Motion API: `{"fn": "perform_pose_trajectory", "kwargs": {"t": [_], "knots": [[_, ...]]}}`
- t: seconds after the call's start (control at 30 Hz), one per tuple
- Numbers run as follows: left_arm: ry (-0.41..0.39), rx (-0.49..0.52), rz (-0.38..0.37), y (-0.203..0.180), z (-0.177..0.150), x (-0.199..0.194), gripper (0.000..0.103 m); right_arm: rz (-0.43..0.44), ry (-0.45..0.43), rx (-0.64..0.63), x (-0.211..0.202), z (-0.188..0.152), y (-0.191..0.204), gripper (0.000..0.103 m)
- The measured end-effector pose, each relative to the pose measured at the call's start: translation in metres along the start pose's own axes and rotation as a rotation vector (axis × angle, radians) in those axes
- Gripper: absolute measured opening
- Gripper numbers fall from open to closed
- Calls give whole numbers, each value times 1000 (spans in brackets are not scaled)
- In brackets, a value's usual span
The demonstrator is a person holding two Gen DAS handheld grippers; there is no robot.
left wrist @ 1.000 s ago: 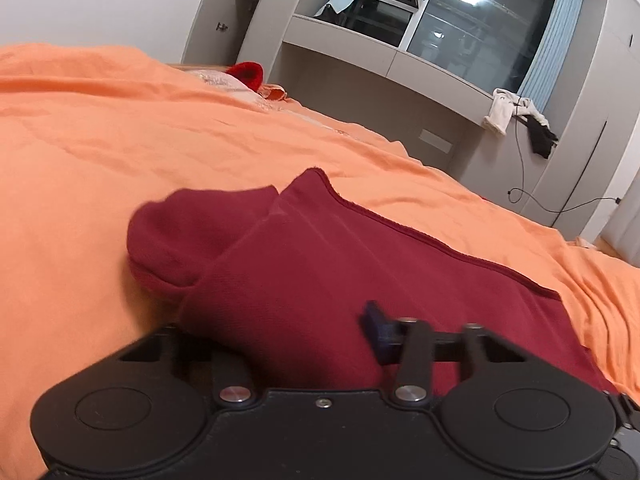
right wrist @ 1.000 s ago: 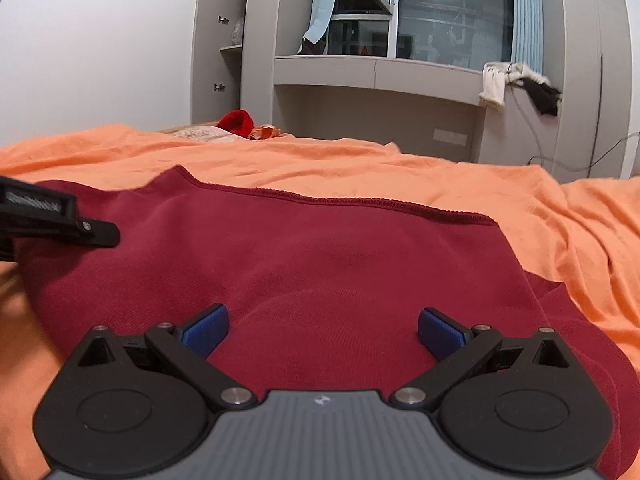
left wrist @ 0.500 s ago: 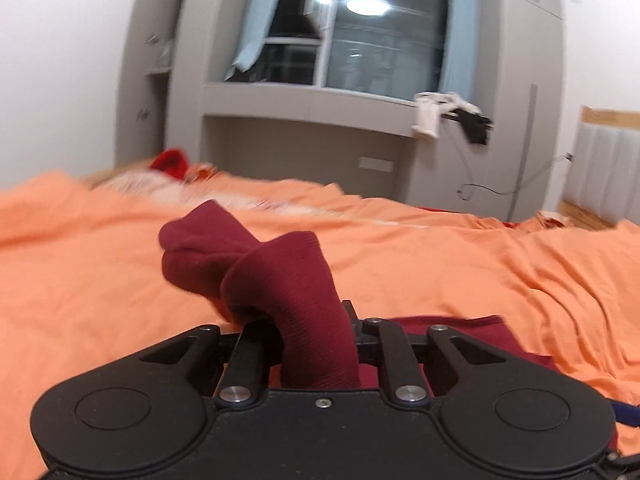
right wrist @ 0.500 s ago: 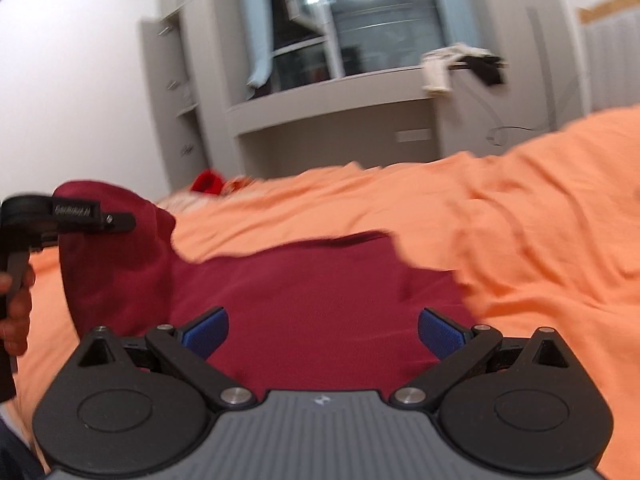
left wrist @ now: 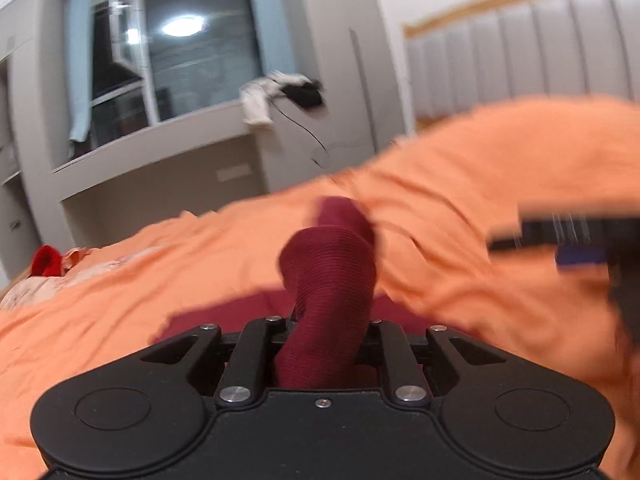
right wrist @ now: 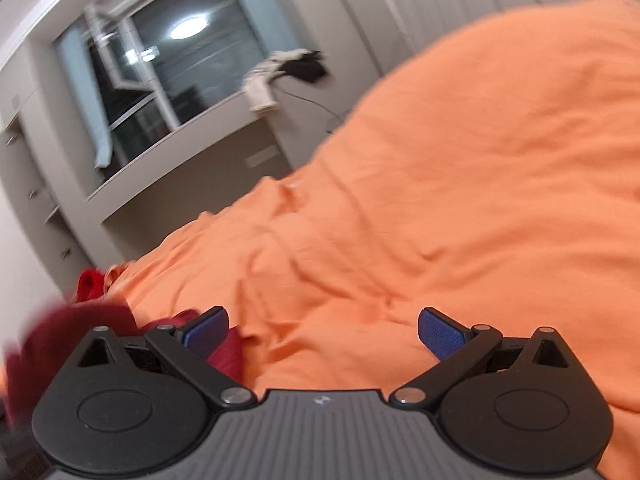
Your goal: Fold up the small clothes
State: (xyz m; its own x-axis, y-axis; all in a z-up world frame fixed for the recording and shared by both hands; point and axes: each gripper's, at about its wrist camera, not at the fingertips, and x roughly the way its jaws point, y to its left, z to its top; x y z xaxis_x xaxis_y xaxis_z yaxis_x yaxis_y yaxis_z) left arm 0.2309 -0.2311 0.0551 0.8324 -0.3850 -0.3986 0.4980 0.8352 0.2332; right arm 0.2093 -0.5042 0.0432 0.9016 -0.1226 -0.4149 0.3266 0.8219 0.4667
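Left gripper [left wrist: 326,344] is clamping a bunched fold of the dark red garment [left wrist: 332,280]; the knit cloth is rising up between the closed jaws and flopping over at the top. The rest of the garment is lying flat just beyond the gripper body on the orange bedsheet [left wrist: 120,280]. Only the left wrist view is showing this grip.

Right gripper [right wrist: 323,328] is standing wide apart, blue pads [right wrist: 438,330] bare, nothing between them, only sheet underneath. Its view is catching the garment merely as a blurred red mass at the lower left edge, behind its left finger, so contact there cannot be told. The left view is picking up the right gripper as a blurred black shape with a blue pad at the right edge, above the sheet.

Further back, the sheet is rumpling up into a high mound on the right. A bright red item [left wrist: 46,260] is sitting at the far left end of the bed, seen in both views.

Beyond that: grey built-in ledge under a dark window [left wrist: 192,52] reflecting a ceiling light, pale cloth and a black item [left wrist: 306,94] draping off the ledge, cable hanging down. The padded grey headboard [left wrist: 520,52] is showing clearly in the left view only.
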Motion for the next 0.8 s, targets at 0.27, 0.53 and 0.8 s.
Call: {"fn": "perform_pose_trajectory", "kwargs": {"t": [0.27,0.53,0.8], "knots": [[37,13,-45,-10,-31,-9,33,16,39,59,13,4,-11,103],[-9,30,-142,-11,-34,-28,74,239,68,48,8,0,15,103],[-82,106,-169,-21,-54,-51,62,482,245,-3,34,-3,42,103]]}}
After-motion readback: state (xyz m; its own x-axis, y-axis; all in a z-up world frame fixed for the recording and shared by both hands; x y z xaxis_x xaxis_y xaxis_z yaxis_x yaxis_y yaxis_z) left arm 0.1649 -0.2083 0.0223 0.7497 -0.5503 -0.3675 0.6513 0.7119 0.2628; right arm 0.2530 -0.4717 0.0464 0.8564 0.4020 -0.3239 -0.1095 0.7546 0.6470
